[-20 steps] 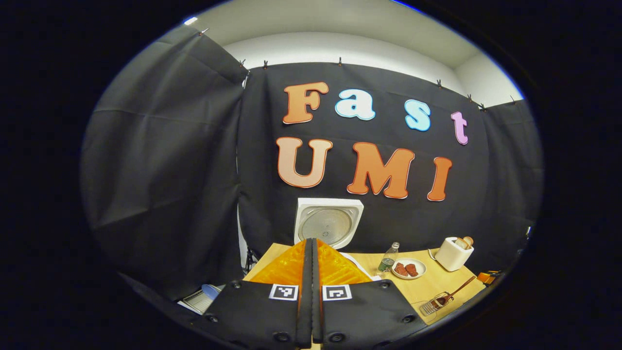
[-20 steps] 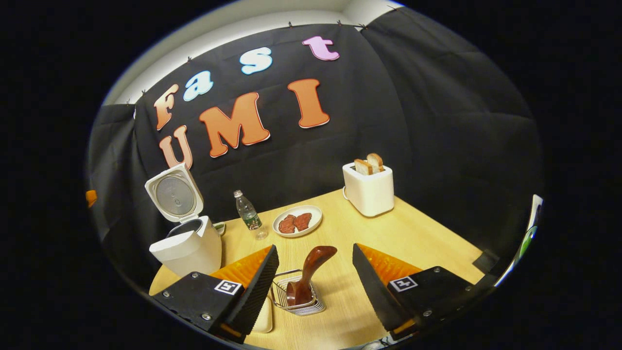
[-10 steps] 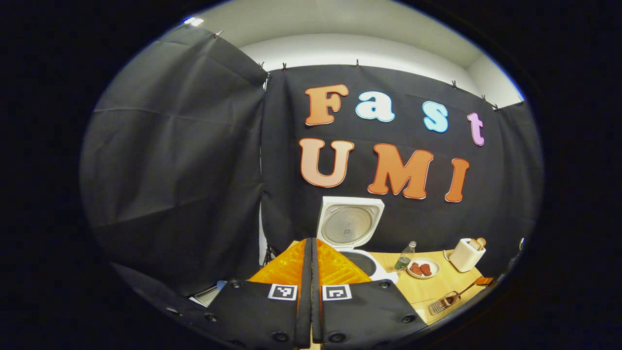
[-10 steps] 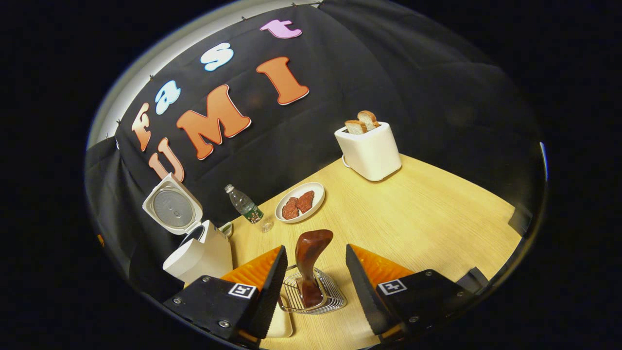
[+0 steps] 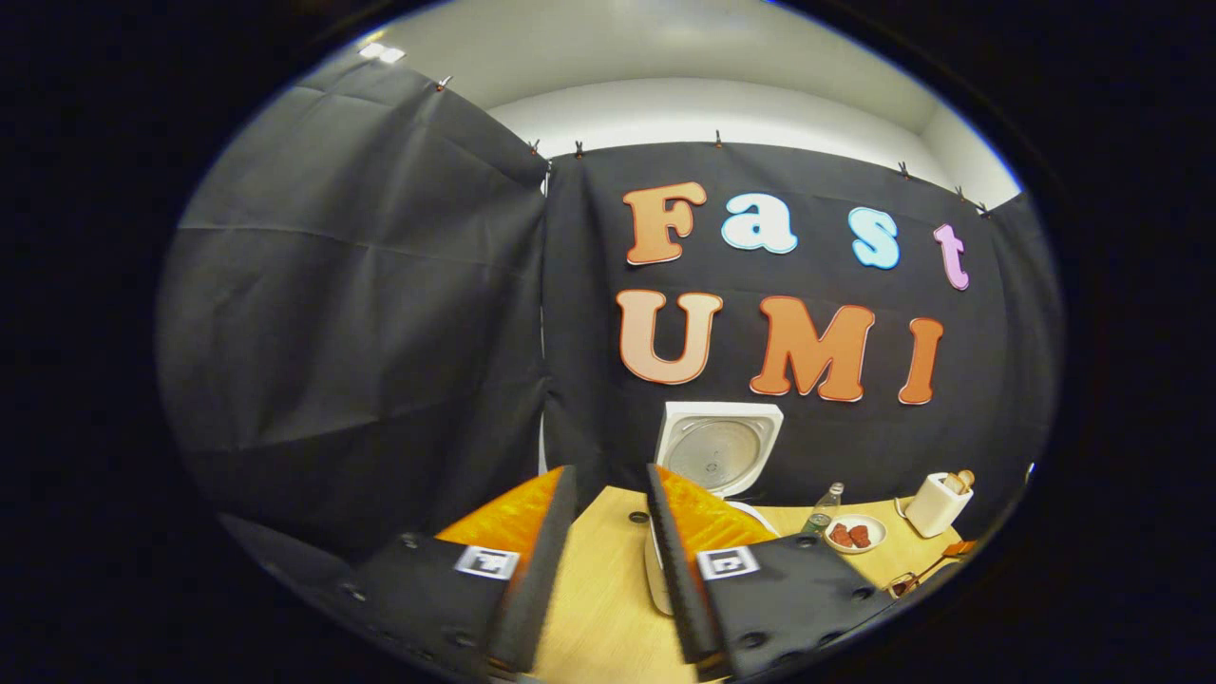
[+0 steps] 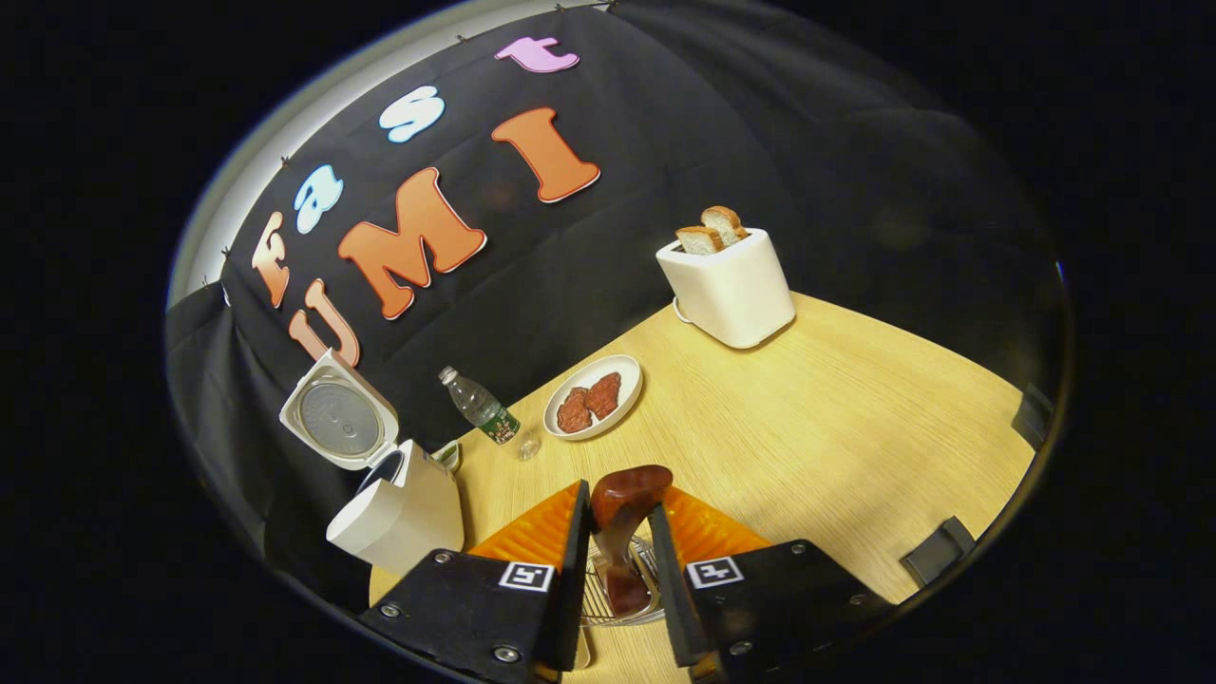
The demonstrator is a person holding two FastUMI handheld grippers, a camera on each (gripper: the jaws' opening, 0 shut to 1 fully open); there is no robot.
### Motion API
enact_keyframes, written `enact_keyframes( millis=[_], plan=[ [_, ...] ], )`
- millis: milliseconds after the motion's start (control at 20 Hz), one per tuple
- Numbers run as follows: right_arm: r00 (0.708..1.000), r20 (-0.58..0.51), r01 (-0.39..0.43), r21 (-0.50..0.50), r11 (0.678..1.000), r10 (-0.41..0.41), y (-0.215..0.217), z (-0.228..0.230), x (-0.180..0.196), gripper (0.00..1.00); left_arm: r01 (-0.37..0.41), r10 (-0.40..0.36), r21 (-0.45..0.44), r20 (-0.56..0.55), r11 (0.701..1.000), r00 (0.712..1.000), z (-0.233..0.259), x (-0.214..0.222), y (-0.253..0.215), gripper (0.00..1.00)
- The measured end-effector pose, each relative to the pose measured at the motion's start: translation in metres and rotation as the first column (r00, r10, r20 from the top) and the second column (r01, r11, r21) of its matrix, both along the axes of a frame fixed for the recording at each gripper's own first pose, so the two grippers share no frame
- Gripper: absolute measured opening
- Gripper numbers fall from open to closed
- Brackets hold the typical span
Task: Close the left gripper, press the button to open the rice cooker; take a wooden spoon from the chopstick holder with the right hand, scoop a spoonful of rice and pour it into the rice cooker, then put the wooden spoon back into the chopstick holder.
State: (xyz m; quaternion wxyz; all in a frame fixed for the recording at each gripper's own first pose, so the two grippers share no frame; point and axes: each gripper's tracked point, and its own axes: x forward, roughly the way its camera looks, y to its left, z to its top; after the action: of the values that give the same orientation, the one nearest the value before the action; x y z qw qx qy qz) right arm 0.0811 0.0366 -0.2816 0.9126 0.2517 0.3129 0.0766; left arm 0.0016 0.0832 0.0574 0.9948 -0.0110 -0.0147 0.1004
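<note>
- Left gripper view, lower centre: left claw point(image 5: 602, 532) spread wide, holding nothing, bare table point(image 5: 594, 598) between its fingers.
- Just right of that claw, mid-frame: rice cooker point(image 5: 719, 446) with lid raised upright against the black cloth; body partly hidden behind the right finger.
- Further right, lower right of the frame: bottle point(image 5: 823, 513), plate point(image 5: 855, 534) with reddish pieces, then toaster point(image 5: 937, 503).
- Right gripper view, left of the frame: rice cooker point(image 6: 394, 499) open, lid tilted back.
- Right of it: bottle point(image 6: 480, 409) lying tilted, then plate point(image 6: 594, 408).
- Bottom centre: right claw point(image 6: 616, 546) narrowed around the wooden spoon point(image 6: 622, 508), fingers at either side of the handle; cannot tell whether both press on it.
- Spoon bowl down inside the wire chopstick holder point(image 6: 622, 594), handle rising between the fingers.
- Upper right: toaster point(image 6: 730, 285) with bread slices, standing on the table point(image 6: 855, 408).
</note>
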Motion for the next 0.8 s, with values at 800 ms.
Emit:
enact_keyframes(
  millis=[800],
  plan=[
    [0.986, 0.167, 0.039, -0.158, 0.987, -0.013, 0.026, 0.097, -0.015, 0.11, 0.012, -0.012, 0.025, -0.021, 1.000, 1.000, -0.007, 0.000, 0.030, 1.00]
  ],
)
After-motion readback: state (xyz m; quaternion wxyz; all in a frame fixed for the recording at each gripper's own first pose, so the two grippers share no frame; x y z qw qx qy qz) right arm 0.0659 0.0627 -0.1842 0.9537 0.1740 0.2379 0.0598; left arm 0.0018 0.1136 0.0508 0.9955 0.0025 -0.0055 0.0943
